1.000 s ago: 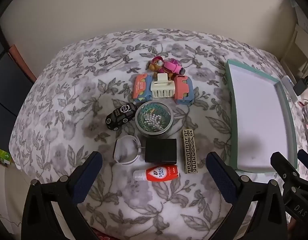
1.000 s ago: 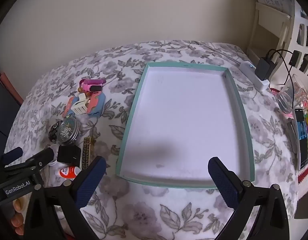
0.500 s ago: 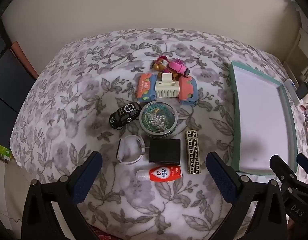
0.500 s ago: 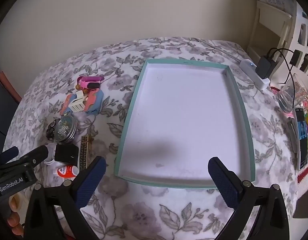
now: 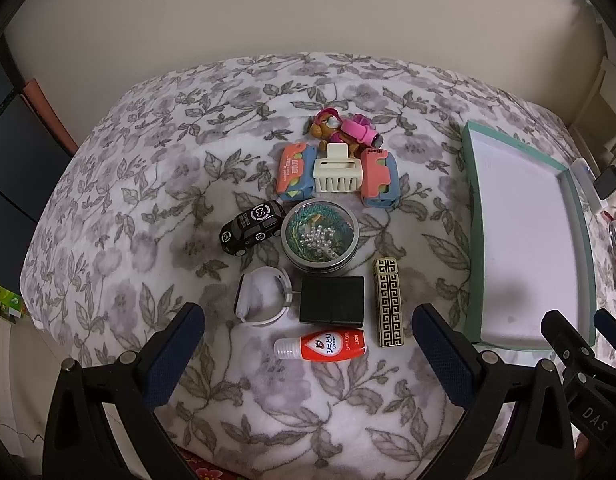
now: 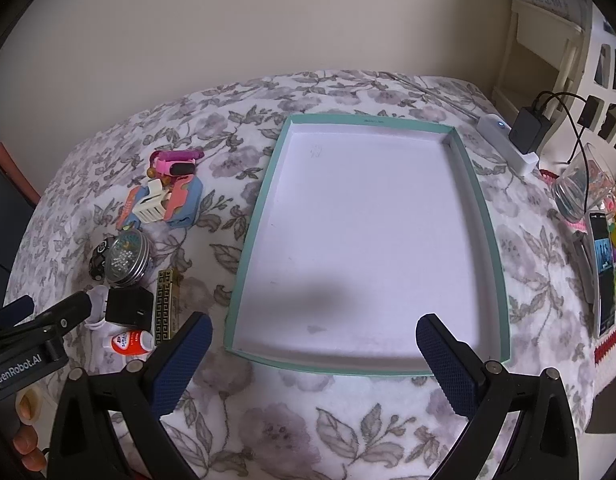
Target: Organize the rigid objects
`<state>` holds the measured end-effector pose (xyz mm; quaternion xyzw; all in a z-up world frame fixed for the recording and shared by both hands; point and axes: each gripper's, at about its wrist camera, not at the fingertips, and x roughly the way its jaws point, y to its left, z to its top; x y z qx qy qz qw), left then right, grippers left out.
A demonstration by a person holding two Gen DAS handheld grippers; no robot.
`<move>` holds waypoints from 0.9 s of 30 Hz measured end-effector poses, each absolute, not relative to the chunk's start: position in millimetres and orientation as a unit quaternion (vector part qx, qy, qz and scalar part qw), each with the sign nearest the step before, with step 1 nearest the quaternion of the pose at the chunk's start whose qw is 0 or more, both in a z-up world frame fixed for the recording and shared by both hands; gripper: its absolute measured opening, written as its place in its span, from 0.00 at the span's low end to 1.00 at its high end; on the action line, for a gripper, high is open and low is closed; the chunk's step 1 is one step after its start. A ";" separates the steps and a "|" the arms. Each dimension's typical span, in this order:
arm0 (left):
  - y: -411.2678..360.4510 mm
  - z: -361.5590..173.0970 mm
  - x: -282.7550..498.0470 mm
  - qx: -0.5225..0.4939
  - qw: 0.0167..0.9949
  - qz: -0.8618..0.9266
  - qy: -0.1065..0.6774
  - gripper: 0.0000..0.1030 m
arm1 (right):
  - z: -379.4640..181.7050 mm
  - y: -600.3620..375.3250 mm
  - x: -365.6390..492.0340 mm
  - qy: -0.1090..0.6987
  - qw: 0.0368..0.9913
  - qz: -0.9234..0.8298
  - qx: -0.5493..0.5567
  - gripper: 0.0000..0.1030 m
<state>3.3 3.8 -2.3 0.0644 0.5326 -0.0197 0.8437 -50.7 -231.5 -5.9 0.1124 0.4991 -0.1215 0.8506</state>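
Note:
Small objects lie in a cluster on the floral cloth: a red bottle (image 5: 321, 345), a black box (image 5: 332, 301), a gold patterned case (image 5: 388, 303), a white ring (image 5: 263, 296), a round tin of beads (image 5: 319, 236), a black toy car (image 5: 252, 227), a cream hair claw (image 5: 338, 174) and a pink toy (image 5: 345, 130). My left gripper (image 5: 308, 344) is open and empty, just in front of the red bottle. My right gripper (image 6: 311, 354) is open and empty above the near edge of the teal-rimmed white tray (image 6: 268, 184), which holds nothing.
Two orange-and-blue cases (image 5: 294, 172) flank the hair claw. Right of the tray lie a charger and power strip (image 6: 523, 136), a glass jar (image 6: 579, 188) and a phone (image 6: 603, 272). A wall runs behind the table.
Both grippers have drifted a little: the object cluster sits further right in the left wrist view, and the tray slightly left in the right wrist view. Nothing has been taken hold of.

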 end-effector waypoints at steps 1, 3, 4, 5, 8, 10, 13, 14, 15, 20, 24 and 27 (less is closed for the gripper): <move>4.1 -2.2 3.5 0.064 0.844 -0.020 0.532 1.00 | -6.1 -231.2 -50.7 0.500 0.850 -0.122 0.112 1.00; 4.1 -2.3 3.2 0.065 0.844 -0.019 0.532 1.00 | -6.2 -231.0 -50.7 0.500 0.850 -0.122 0.111 1.00; 4.3 -2.1 3.6 0.064 0.844 -0.020 0.532 1.00 | -6.2 -231.2 -50.7 0.500 0.850 -0.123 0.111 1.00; 4.4 -2.1 3.6 0.064 0.844 -0.020 0.532 1.00 | -6.3 -231.1 -50.7 0.500 0.850 -0.123 0.112 1.00; 4.5 -2.0 3.6 0.064 0.844 -0.020 0.533 1.00 | -7.0 -231.0 -50.5 0.501 0.849 -0.123 0.112 1.00; 4.6 -2.1 3.6 0.064 0.844 -0.020 0.533 1.00 | -7.0 -231.0 -50.4 0.500 0.850 -0.123 0.112 1.00; 4.7 -2.1 3.6 0.064 0.844 -0.020 0.533 1.00 | -6.7 -231.4 -50.3 0.501 0.849 -0.123 0.112 1.00; 4.7 -2.2 3.5 0.064 0.844 -0.020 0.533 1.00 | -6.7 -231.3 -50.4 0.501 0.849 -0.123 0.112 1.00; 4.8 -2.1 3.6 0.064 0.844 -0.020 0.533 1.00 | -6.8 -231.2 -50.4 0.501 0.849 -0.123 0.112 1.00; 5.4 -2.6 2.9 0.064 0.844 -0.020 0.533 1.00 | -8.7 -231.1 -50.6 0.503 0.848 -0.125 0.112 1.00; 5.4 -2.6 3.1 0.064 0.843 -0.020 0.533 1.00 | -8.7 -230.7 -50.2 0.504 0.847 -0.125 0.111 1.00; 7.3 -4.4 1.8 0.063 0.843 -0.020 0.534 1.00 | -8.9 -230.4 -49.9 0.506 0.846 -0.124 0.110 1.00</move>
